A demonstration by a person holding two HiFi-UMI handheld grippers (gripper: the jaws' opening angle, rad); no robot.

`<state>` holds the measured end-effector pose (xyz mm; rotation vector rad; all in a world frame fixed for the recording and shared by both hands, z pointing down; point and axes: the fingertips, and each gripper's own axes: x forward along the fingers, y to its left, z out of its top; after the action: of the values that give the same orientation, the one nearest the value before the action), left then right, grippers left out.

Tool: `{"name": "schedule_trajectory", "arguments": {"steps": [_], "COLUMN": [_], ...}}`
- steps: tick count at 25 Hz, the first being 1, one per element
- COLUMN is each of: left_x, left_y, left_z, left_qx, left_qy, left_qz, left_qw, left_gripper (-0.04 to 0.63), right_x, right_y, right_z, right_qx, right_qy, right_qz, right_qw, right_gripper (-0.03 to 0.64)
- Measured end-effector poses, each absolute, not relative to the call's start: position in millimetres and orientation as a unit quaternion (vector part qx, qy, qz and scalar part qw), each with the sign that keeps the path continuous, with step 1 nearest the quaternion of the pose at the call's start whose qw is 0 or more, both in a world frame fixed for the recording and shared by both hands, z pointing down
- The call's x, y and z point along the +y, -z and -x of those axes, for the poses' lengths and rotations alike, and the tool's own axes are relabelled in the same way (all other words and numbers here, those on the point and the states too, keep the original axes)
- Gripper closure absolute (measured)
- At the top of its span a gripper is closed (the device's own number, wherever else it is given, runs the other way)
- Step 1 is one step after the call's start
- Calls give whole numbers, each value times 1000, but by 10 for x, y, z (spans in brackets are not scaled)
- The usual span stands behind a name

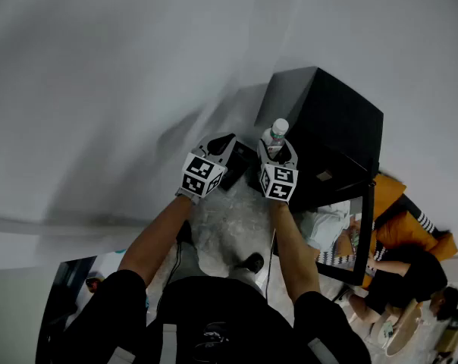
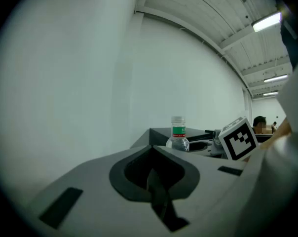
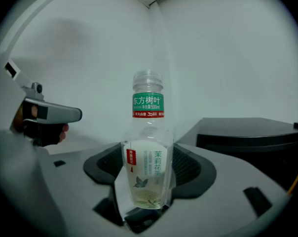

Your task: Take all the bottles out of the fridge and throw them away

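Bottle held up in front of the fridge
Head view: the right gripper [image 1: 278,149] holds a bottle [image 1: 275,134] upright before the black fridge [image 1: 331,120], with the left gripper [image 1: 227,144] just beside. Left gripper view: jaws together, empty. Right gripper view: jaws clamp the bottle's body.

A person in orange and black [image 1: 396,226] is sitting at the lower right, while a ceiling light [image 2: 266,21] is glowing above a white wall [image 2: 188,73].
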<state>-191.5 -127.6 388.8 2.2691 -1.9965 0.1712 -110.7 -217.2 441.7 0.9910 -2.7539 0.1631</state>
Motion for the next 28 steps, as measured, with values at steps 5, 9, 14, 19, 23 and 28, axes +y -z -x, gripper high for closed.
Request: {"name": "schedule_trajectory", "arguments": {"steps": [5, 9, 14, 19, 23, 28], "left_x": [-904, -741, -681, -727, -823, -833], "left_y": [-4015, -4143, -4306, -4712, -5183, -5855], "left_z": [2391, 2538, 2598, 2549, 2519, 2425], "left_qx": [-697, -712, -723, -733, -741, -751], "left_qy": [-54, -51, -49, -50, -49, -46], "left_qz": [-712, -697, -685, -673, -663, -647], "left_qw": [63, 66, 74, 87, 99, 122], "left_gripper": [595, 595, 595, 595, 595, 595], "right_x": [-1892, -1780, -1771, -1851, -1947, -1935], "right_y": [-4483, -4619, -4800, -5208, -5708, -6454], "right_z": [1673, 1872, 2015, 2044, 2065, 2041], "right_qx": [-950, -956, -961, -965, -966, -967], "right_qy": [-50, -47, -45, -53, -58, -67], "right_qz": [-288, -268, -245, -226, -210, -187], "right_qw": [105, 110, 118, 125, 136, 157], "right_gripper": [318, 318, 318, 318, 318, 318]}}
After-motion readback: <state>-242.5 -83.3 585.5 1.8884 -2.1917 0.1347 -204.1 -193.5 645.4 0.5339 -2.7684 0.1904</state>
